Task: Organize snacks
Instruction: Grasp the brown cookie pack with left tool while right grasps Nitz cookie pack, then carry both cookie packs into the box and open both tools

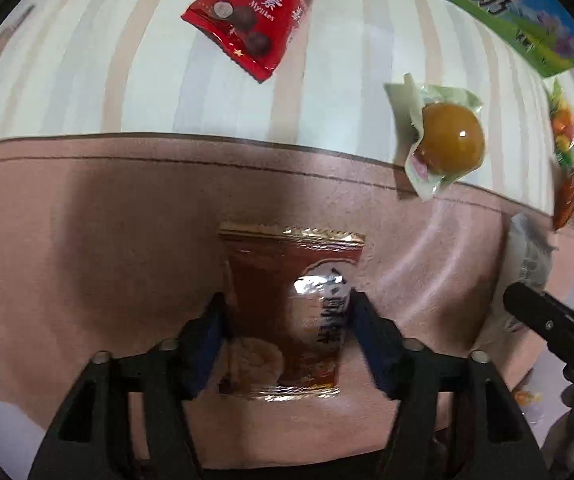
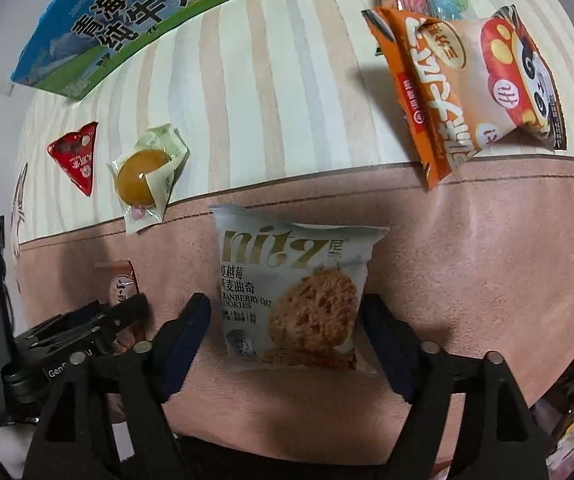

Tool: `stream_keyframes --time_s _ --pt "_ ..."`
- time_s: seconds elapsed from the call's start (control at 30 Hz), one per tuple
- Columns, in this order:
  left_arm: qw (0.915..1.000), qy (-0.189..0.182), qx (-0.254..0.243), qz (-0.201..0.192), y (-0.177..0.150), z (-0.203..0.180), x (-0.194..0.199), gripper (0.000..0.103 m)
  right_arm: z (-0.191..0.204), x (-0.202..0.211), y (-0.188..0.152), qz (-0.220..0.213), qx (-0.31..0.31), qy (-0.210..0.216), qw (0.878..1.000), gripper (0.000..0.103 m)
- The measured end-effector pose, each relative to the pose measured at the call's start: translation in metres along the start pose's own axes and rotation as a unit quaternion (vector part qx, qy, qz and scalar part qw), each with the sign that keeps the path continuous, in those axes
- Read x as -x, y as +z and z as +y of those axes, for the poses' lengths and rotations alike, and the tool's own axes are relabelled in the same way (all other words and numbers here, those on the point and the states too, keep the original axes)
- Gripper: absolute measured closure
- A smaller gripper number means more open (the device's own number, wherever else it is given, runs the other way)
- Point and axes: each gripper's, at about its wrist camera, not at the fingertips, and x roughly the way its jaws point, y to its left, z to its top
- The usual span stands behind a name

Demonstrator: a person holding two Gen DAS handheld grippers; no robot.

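left wrist view: the left gripper points down at the pink mat, its blue pads apart on either side of a brown snack packet lying flat between them; whether the pads touch the wrapper i cannot tell. ahead of it on the striped surface lie a red mylikes chocolate pouch and, ahead to the right, a wrapped braised egg. right wrist view: the right gripper has its jaws apart around a white nitz cranberry oat cookie bag on the mat, the left pad clear of the bag, the right pad just beside its edge. ahead to the right lies an orange snack bag, with a milk carton box far ahead to the left.
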Motion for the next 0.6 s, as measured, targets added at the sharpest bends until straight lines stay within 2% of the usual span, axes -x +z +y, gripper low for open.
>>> stream_keyframes --time_s 0.1,0.23,0.3,0.37,0.43,0.53,0.6 --pt "0.9999 -0.009 0.010 0.002 0.001 0.005 0.000 0.035 -0.009 0.003 0.001 0.002 -0.010 0.007 1.000 0.022" --pt "0.9999 0.004 0.010 -0.004 -0.001 0.004 0.001 0.035 -0.024 0.009 0.002 0.002 -0.013 0.007 1.000 0.022" --pt "0.9996 0.025 0.012 -0.008 -0.007 0.000 0.003 0.049 -0.025 0.002 -0.003 0.004 -0.013 0.000 1.000 0.022" --pt "0.9993 0.033 0.015 -0.012 -0.011 -0.003 0.005 0.049 -0.020 -0.006 -0.005 -0.004 -0.012 -0.016 1.000 0.027" --pt "0.9990 0.040 0.014 -0.013 -0.013 -0.005 0.008 0.049 -0.019 -0.009 -0.005 -0.013 -0.008 -0.029 0.999 0.037" --pt "0.9987 0.048 0.010 -0.016 -0.019 -0.011 0.011 0.049 -0.016 -0.007 -0.009 -0.024 0.008 -0.033 0.999 0.041" --pt "0.9986 0.048 0.009 -0.018 -0.006 -0.024 0.014 0.049 -0.016 -0.003 -0.012 -0.028 0.009 -0.027 0.999 0.042"
